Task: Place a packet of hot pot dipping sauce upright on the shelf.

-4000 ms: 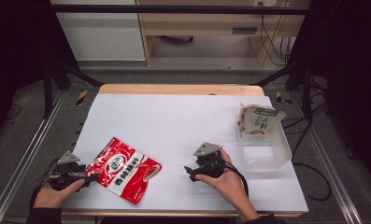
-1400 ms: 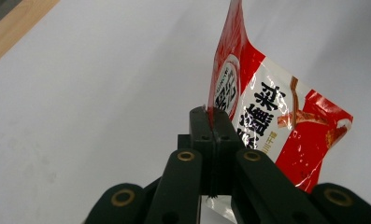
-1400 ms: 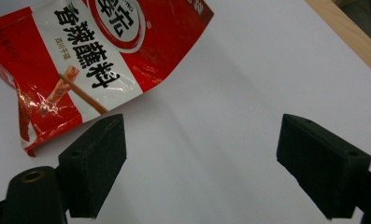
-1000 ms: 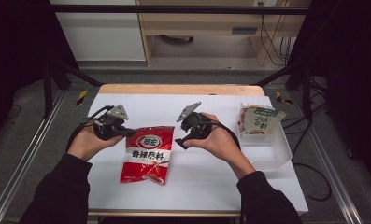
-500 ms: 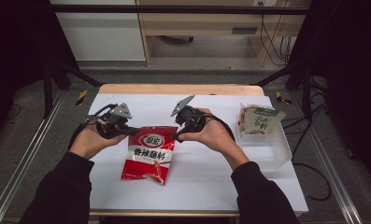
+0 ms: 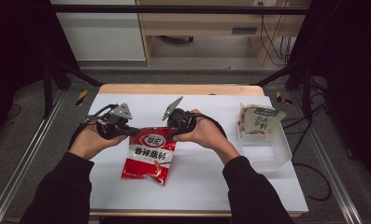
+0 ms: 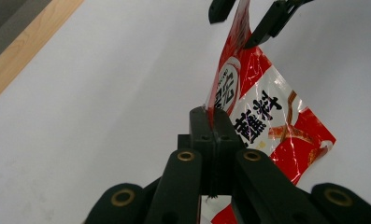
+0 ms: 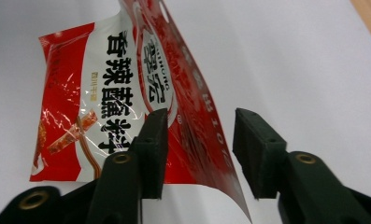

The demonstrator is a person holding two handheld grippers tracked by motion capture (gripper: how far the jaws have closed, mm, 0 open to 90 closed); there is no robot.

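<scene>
A red and white snack packet (image 6: 148, 154) with black characters lies near the middle of the white table, its top edge lifted. My left gripper (image 6: 132, 132) is shut on the packet's top left corner; in the left gripper view the jaws (image 7: 213, 122) pinch the packet (image 7: 262, 116) edge-on. My right gripper (image 6: 169, 134) is at the top right corner, open. In the right gripper view the packet's (image 8: 103, 107) raised top edge runs between the gripper's (image 8: 199, 140) spread jaws, which are not closed on it. The right gripper (image 7: 246, 18) also appears far off in the left gripper view, straddling the packet.
A clear plastic container (image 6: 273, 151) stands at the right of the table, with a green and white packet (image 6: 260, 120) leaning in its far end. The table's wooden far edge (image 6: 174, 88) lies beyond the grippers. Bare white surface (image 6: 206, 182) spreads in front.
The packet has come from the front left to the middle with the left gripper. Over the last second the right gripper has moved left onto the packet's top right corner.
</scene>
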